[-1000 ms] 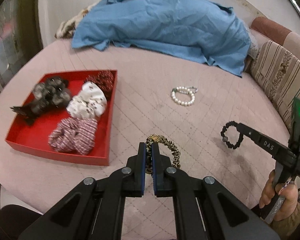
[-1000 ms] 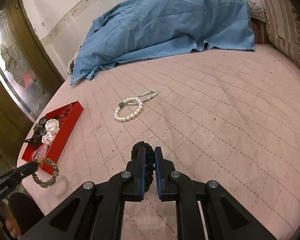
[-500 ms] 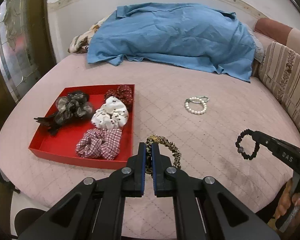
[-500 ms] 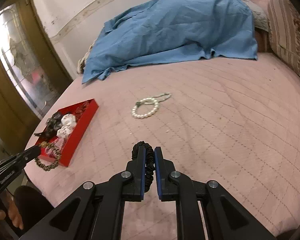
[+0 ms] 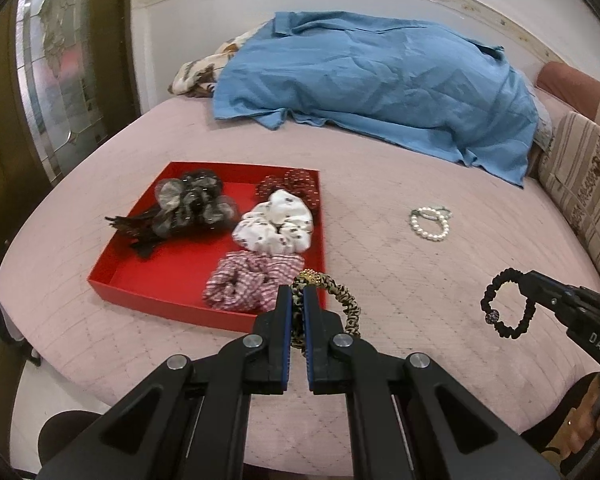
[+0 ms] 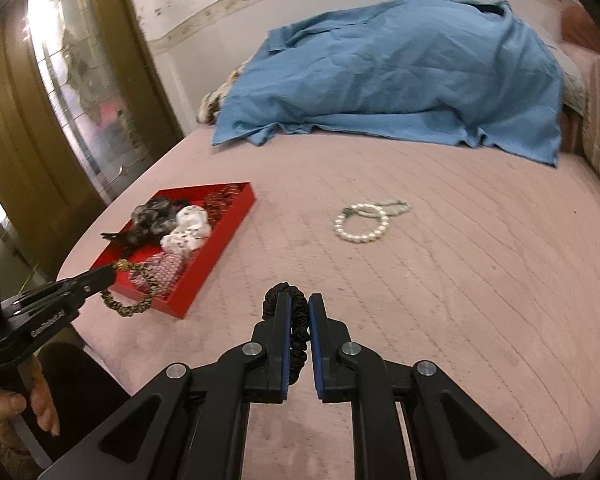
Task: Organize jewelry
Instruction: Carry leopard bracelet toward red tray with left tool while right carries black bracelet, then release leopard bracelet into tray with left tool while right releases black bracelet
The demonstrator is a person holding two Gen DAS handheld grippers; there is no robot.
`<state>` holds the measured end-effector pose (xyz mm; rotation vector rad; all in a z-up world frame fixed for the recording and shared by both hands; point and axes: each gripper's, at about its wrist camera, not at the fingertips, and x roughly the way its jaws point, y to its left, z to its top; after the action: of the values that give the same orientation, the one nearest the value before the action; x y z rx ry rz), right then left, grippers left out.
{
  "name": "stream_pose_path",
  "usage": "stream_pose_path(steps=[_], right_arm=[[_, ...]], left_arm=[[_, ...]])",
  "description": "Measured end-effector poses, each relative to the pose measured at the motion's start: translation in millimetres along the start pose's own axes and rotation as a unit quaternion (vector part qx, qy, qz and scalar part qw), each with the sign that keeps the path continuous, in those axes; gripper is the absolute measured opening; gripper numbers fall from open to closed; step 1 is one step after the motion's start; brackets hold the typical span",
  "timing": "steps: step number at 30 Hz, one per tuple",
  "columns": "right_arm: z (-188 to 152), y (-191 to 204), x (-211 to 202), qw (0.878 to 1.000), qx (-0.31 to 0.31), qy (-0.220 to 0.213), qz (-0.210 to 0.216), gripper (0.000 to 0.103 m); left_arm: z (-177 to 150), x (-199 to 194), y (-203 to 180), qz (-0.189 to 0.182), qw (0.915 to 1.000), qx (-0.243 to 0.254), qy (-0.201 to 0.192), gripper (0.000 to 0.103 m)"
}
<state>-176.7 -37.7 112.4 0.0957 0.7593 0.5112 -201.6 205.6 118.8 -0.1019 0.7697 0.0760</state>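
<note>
My left tongs (image 5: pixel 296 300) are clamped on the leopard-print scrunchie (image 5: pixel 342 300), which hangs in the air just over the near right corner of the red tray (image 5: pixel 148 292). My right tongs (image 6: pixel 299 312) are clamped on the black bracelet (image 6: pixel 296 320), a ruched black loop with one dark bead; from the left view it dangles above the bed (image 5: pixel 380 184) near its right edge, well apart from the tray.

The tray sits on the pink quilted bed toward its left edge. In it lie a grey-black bow clip (image 5: pixel 188 208) at the far left, a dark red scrunchie (image 5: pixel 296 184) at the far right corner, a white spotted scrunchie (image 5: pixel 276 228) just in front of that, and a pink plaid scrunchie (image 5: pixel 248 280) at the near right.

A pearl bracelet (image 5: pixel 429 226), touching a thinner pale green beaded strand (image 6: pixel 396 206), lies on the bed to the right of the tray, apart from it. A blue cloth (image 5: pixel 380 80) is heaped along the far edge of the bed.
</note>
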Motion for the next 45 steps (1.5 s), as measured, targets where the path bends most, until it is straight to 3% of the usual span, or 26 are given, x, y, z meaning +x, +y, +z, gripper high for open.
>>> stream_pose_path(steps=[12,32,45], right_arm=[[16.1,48.1,15.5,0.999,-0.048,0.014,0.016,0.01],[39.2,112.3,48.6,0.994,-0.103,0.027,0.037,0.01],[59.6,135.9,76.0,0.991,-0.119,0.033,0.049,0.01]], left_arm=[[2.2,3.3,43.2,0.02,0.9993,-0.032,-0.003,0.005],[40.4,33.5,85.9,0.042,0.9977,-0.045,-0.03,0.006],[41.0,57.2,121.8,0.026,0.9948,-0.097,-0.014,0.006]])
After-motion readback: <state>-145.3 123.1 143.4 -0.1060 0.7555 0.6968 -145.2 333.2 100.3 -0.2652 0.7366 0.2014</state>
